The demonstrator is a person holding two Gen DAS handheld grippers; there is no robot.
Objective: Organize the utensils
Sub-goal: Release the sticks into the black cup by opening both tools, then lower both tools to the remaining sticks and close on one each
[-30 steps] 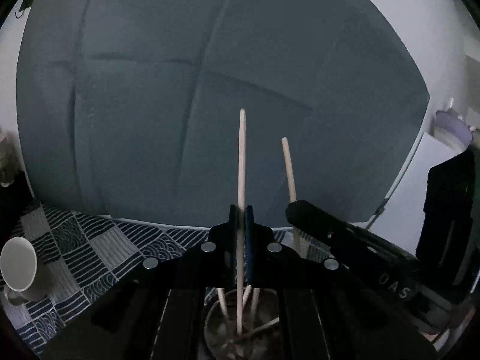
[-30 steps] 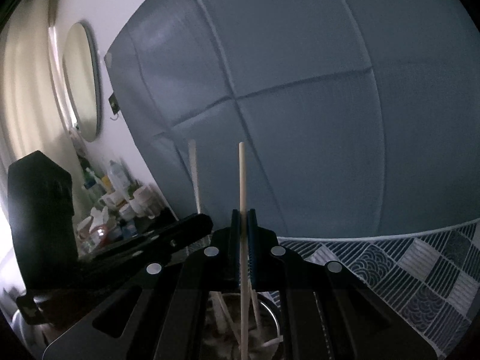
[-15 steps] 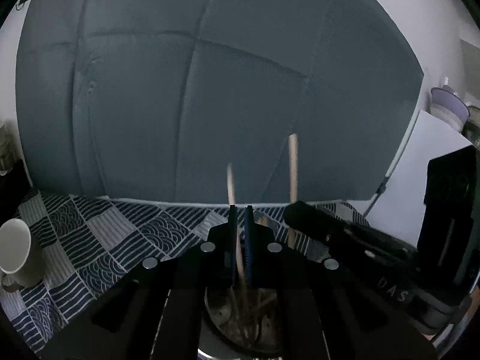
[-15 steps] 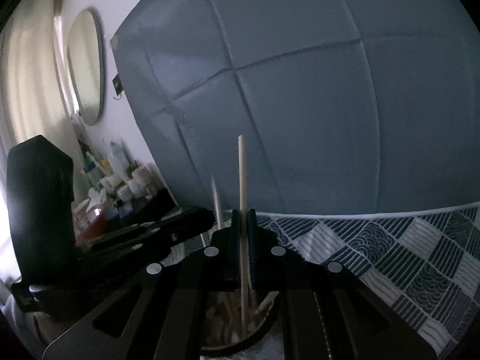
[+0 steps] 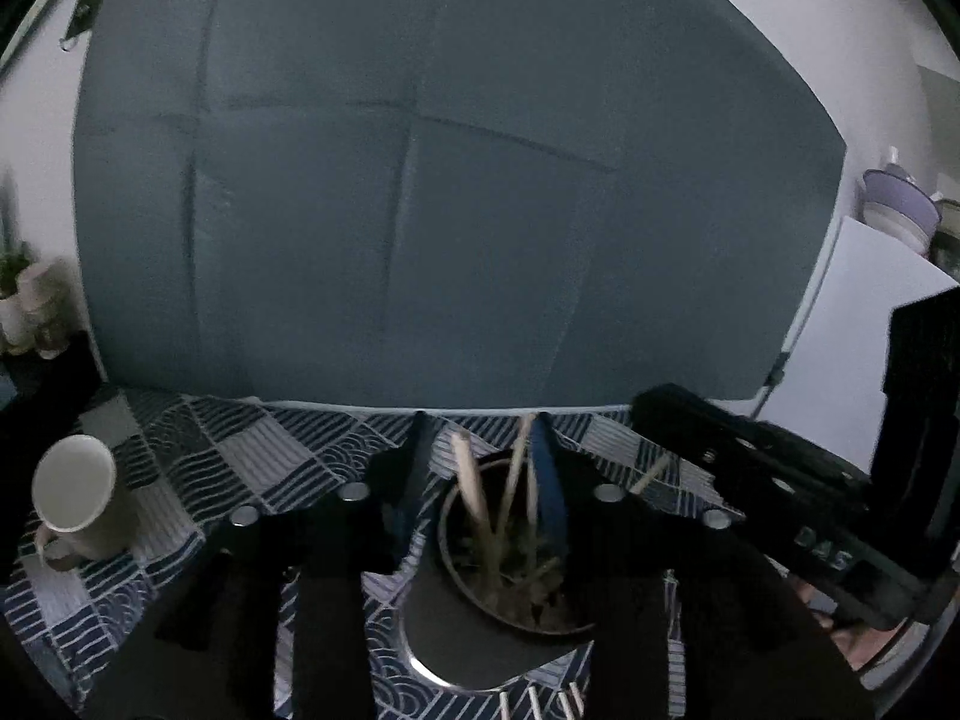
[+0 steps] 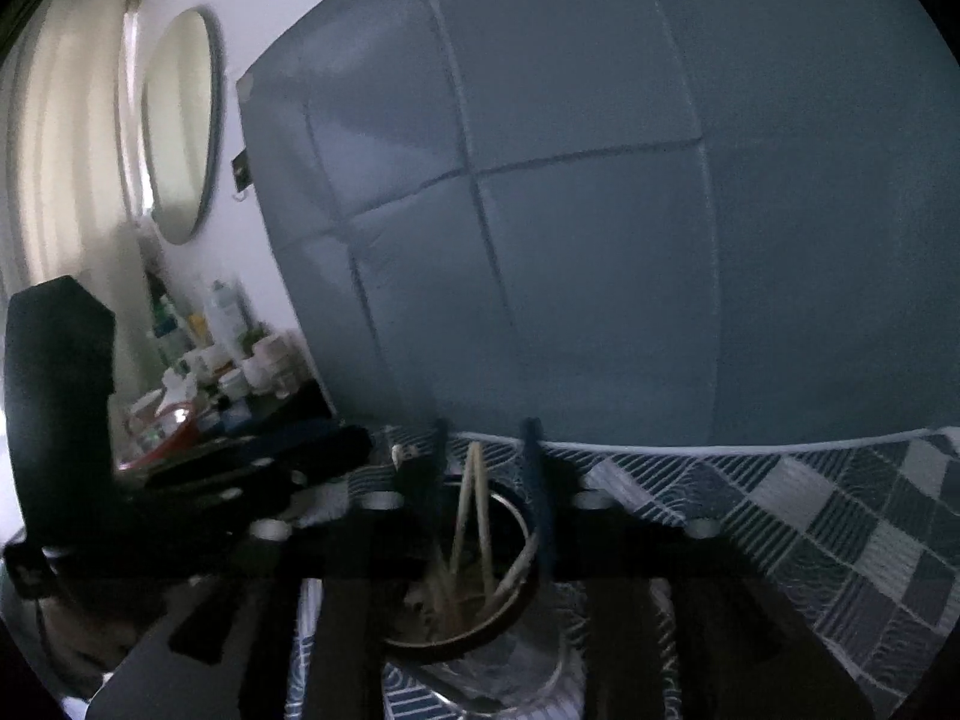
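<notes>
A large creased grey-blue fabric backdrop (image 5: 456, 192) fills the wall behind a tabletop covered in a navy-and-white patchwork cloth with wave patterns (image 5: 198, 456), the setting for a utensil-sorting job. At the centre of both wrist views stands a round, dark-rimmed clear glass holder (image 6: 462, 606), which appears to serve as the collecting point: several pale wooden chopsticks (image 5: 474, 498) lean inside it at loose angles, tips down and upper ends fanned against the rim. The left tool (image 5: 477, 456) hangs directly over the holder with its jaws spread wide and nothing between them, the sticks rising free in the gap; the right tool (image 6: 483, 462) is posed the same way from the other side, also released and empty. Their placement, straddling the mouth of the glass from above, reads as the stance for dropping sticks straight in so they land upright rather than scatter. Each tool's black body shows at the edge of the other's view, so the two are working close together over one container. A white ceramic mug (image 5: 78, 495) lies tipped on its side on the cloth well to the left, apart from the holder. Near the bottom edge of the left view, the ends of a few more pale sticks (image 5: 540, 702) rest on the cloth, seemingly not yet gathered.
</notes>
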